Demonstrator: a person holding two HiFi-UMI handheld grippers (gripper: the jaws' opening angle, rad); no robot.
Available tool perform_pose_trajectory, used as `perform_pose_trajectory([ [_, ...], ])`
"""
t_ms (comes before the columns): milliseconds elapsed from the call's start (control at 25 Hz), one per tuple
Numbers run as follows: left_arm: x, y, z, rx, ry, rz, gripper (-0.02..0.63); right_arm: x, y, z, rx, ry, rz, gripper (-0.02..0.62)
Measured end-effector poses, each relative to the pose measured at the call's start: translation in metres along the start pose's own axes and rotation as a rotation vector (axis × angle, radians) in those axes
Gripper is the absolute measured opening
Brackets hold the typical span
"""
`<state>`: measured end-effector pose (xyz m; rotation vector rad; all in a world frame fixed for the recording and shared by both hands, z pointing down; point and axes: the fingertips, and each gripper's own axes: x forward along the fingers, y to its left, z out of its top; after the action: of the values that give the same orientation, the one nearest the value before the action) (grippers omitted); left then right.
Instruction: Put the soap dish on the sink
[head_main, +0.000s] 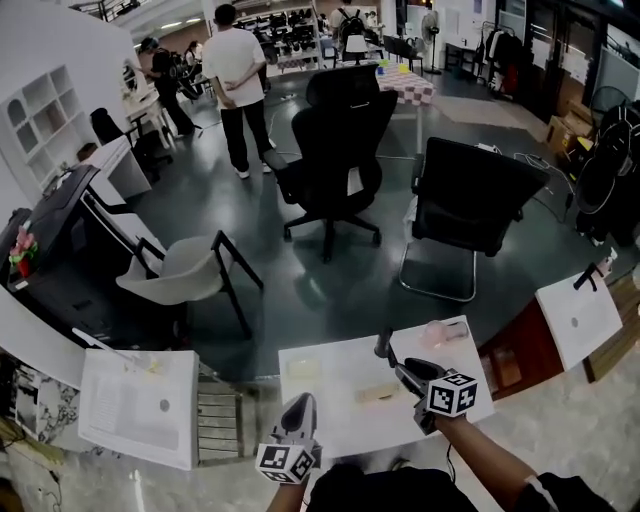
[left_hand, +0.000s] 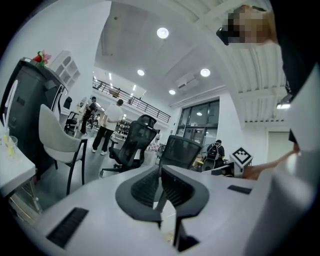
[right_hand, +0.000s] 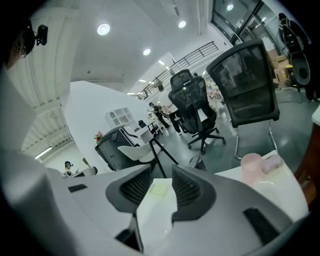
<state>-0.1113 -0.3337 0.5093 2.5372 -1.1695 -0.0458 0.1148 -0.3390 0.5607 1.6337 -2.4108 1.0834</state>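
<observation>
Head view: the dish (head_main: 303, 368) is lying on the sink (head_main: 340, 425), well apart from your left gripper (head_main: 300, 405) and right gripper (head_main: 402, 368); placement is judged done. Left gripper view: you are holding its fingers together, empty, being unneeded. Right gripper view: the fingers are standing partly apart, empty, with the dish (right_hand: 161, 189) lying beyond them.

Your white worktop (head_main: 350, 425) carries four things. Dark tap (head_main: 383, 345) stands at the far edge, with a pink cup (head_main: 440, 333) near it to the right. Pale yellowish square (head_main: 303, 368) lies on the left part, flat beige piece (head_main: 378, 393) near the middle. None of them touch.
</observation>
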Motion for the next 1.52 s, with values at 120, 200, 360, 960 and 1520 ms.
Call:
perform_pose_trajectory([
  [120,0.015,-0.054,-0.006,0.011,-0.019,-0.014,0.02,-0.064,-0.029,0.01,-0.04,-0.054,-0.055,0.109],
  [200,0.021,-0.086,-0.014,0.001,-0.029,-0.014,0.02,-0.103,-0.047,0.012,-0.091,-0.077,-0.102,0.076],
  [360,0.034,-0.135,-0.031,-0.002,-0.034,-0.002,0.019,-0.167,-0.078,0.011,-0.155,-0.112,-0.159,0.003],
  [960,0.056,-0.264,-0.062,0.177,0.029,-0.05,0.02,-0.297,-0.124,0.017,-0.288,-0.285,-0.279,0.0],
  [1520,0.04,-0.299,-0.074,0.191,0.026,-0.091,0.02,-0.313,-0.121,-0.018,-0.306,-0.261,-0.314,-0.002],
])
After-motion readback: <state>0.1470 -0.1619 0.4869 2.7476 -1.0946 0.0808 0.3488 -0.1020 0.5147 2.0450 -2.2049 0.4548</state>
